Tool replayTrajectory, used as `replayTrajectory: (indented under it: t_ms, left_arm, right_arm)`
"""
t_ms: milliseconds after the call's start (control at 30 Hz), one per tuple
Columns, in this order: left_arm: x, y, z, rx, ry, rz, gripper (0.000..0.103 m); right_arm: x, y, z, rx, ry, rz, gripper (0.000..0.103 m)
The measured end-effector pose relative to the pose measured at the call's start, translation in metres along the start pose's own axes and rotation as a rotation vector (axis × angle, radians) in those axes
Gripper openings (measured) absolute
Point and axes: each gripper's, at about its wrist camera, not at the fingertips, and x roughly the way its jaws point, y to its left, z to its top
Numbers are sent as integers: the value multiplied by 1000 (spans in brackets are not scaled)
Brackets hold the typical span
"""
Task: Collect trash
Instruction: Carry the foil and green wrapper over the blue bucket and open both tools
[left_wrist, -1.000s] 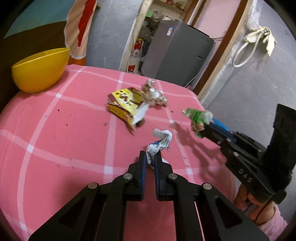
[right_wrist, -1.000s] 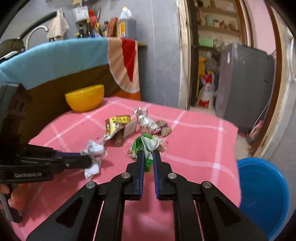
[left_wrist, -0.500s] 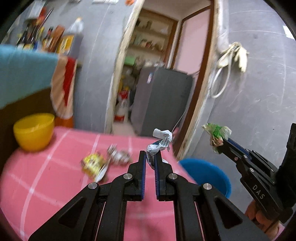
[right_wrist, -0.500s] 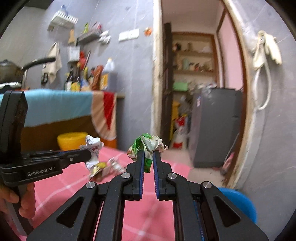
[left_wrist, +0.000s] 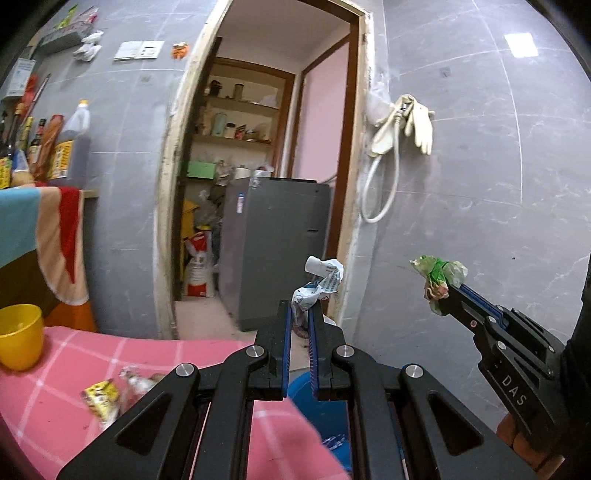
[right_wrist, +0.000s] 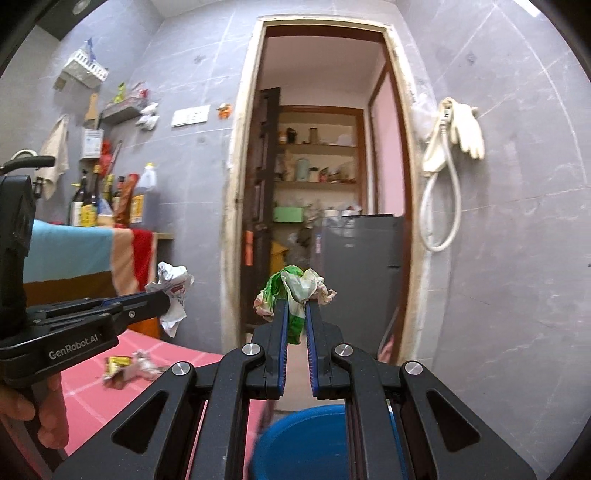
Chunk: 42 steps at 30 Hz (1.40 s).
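My left gripper (left_wrist: 297, 317) pinches the white wrapper (left_wrist: 319, 284); my right gripper (right_wrist: 293, 317) clamps the green wrapper (right_wrist: 293, 291). Both are held aloft above the blue bin (right_wrist: 303, 439). Light, soft, crumpled film; likely slips unless gripped mid-wad.

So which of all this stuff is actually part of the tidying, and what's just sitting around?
Part of the job:
- white crumpled wrapper, in left tool
- green wrapper, in right tool
- blue tub
- yellow wrapper on table

Just lying about:
- yellow bowl
- gloves
- bottles
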Motion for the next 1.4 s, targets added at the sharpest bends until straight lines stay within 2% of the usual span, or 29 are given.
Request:
replayTrajectory:
  t_ms: [167,600,800,933,1000,1067,1133,1300,1367,1400]
  left_arm:
    - [26,-16,-2,14,44,-25,6]
    - [98,-21,-39,-42,309,-44,6]
    - [124,-20,-59,-73,431,-56,7]
    - [142,-24,-70,-60,505,-53,8]
    - [148,-25,-76,-52,533,-48,13]
    - [149,-25,-81,-57,543,-48,26]
    - [149,-23,-84,-65,543,-47,32]
    - [144,-17,-82,-82,544,-34,37]
    - [136,-13,-78,-96,518,-31,44]
    - [131,-11,-75,-104,500,-27,47]
  right_arm:
    - [2,-21,-13,31,31,-40,8]
    - [30,-54,-73,160,227,-91,8]
    - [38,-64,-91,199,287,-103,8]
    - [43,-70,-99,216,336,-101,10]
    - [46,-72,-103,225,355,-99,11]
    - [47,-73,-106,230,373,-98,14]
    - [48,-74,-108,237,385,-96,25]
    - [47,-74,-108,243,387,-95,28]
    - [44,-75,-105,248,370,-94,33]
    - [42,-75,-103,248,357,-95,40]
